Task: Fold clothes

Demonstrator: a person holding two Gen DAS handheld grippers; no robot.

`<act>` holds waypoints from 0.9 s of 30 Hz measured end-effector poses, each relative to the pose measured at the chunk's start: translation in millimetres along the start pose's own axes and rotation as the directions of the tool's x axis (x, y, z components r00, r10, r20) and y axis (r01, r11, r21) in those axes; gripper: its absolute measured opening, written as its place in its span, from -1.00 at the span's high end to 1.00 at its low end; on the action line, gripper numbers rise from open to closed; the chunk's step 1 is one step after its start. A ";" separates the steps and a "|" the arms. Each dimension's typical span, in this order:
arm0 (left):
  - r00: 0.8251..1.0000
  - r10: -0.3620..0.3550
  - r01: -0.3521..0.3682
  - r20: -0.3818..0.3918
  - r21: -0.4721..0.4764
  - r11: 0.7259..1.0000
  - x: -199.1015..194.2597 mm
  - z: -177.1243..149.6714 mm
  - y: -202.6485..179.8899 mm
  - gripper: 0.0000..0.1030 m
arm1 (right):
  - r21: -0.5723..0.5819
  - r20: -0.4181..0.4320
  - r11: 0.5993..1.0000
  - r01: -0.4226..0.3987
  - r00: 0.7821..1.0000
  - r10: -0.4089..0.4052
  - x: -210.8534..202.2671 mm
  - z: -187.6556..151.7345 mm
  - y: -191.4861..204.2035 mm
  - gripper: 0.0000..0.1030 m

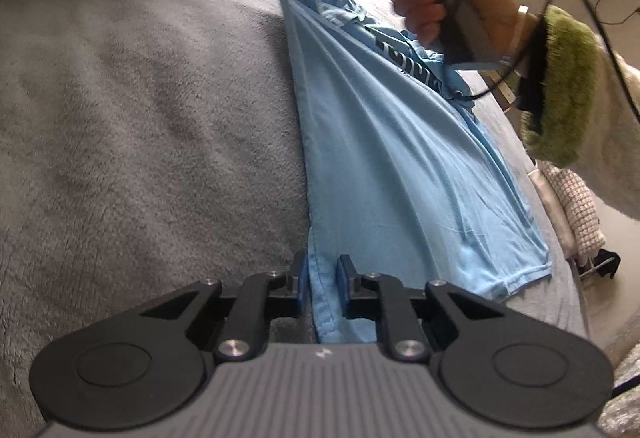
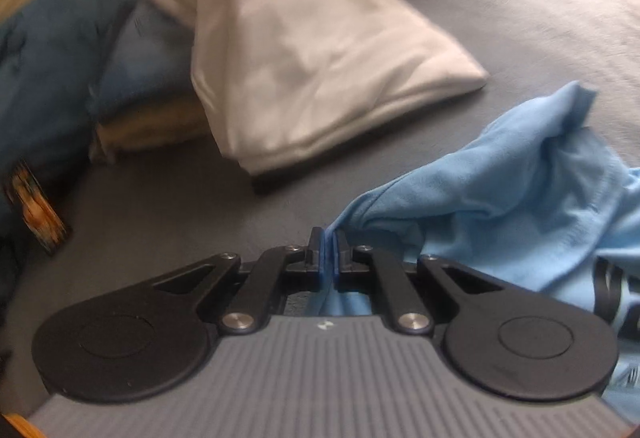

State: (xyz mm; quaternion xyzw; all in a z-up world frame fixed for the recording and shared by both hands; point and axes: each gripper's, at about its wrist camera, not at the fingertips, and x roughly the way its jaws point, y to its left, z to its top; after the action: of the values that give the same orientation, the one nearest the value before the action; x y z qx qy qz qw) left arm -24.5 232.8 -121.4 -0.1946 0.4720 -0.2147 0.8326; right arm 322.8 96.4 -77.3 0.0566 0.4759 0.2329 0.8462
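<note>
Grey blanket (image 1: 140, 110) — blue shirt (image 1: 392, 166), folded white garment (image 2: 320, 54)

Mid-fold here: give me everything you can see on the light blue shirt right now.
The light blue T-shirt is thin, soft knit with dark printed lettering, partly hidden. It lies stretched lengthwise on the grey fleece blanket, creased in long tension folds, its hemmed bottom edge near the left gripper. The left gripper straddles one edge, its jaws a little apart around the cloth. The right gripper is shut on the far end, which bunches beside it, near a folded white garment.
</note>
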 end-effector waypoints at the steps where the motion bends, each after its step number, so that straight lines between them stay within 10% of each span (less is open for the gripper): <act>1: 1.000 -0.005 0.005 -0.003 -0.008 1.000 0.4 0.6 1.1 0.71 | -0.012 -0.019 1.000 0.011 1.000 -0.011 10.6 0.3 0.3 0.95; 11: 0.997 -0.062 0.059 -0.034 -0.087 0.994 6.0 7.7 12.1 0.48 | 0.035 -0.053 0.999 -0.011 0.998 0.013 32.1 -5.8 -12.2 0.94; 16: 0.999 -0.024 0.021 -0.045 -0.081 0.996 5.1 5.2 8.2 0.94 | 0.027 -0.052 1.000 0.006 0.999 -0.004 32.5 -6.3 -9.0 0.93; 27: 0.997 0.041 -0.046 -0.070 -0.076 0.996 -19.6 2.0 6.7 0.96 | 0.031 -0.041 0.999 0.021 0.999 -0.020 33.7 -9.3 -5.9 0.93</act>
State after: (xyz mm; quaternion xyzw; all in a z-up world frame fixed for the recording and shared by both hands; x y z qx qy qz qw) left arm -30.7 249.2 -110.2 -0.2090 0.5122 -0.1845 0.8123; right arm 331.9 105.1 -110.5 0.0603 0.4969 0.2179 0.8378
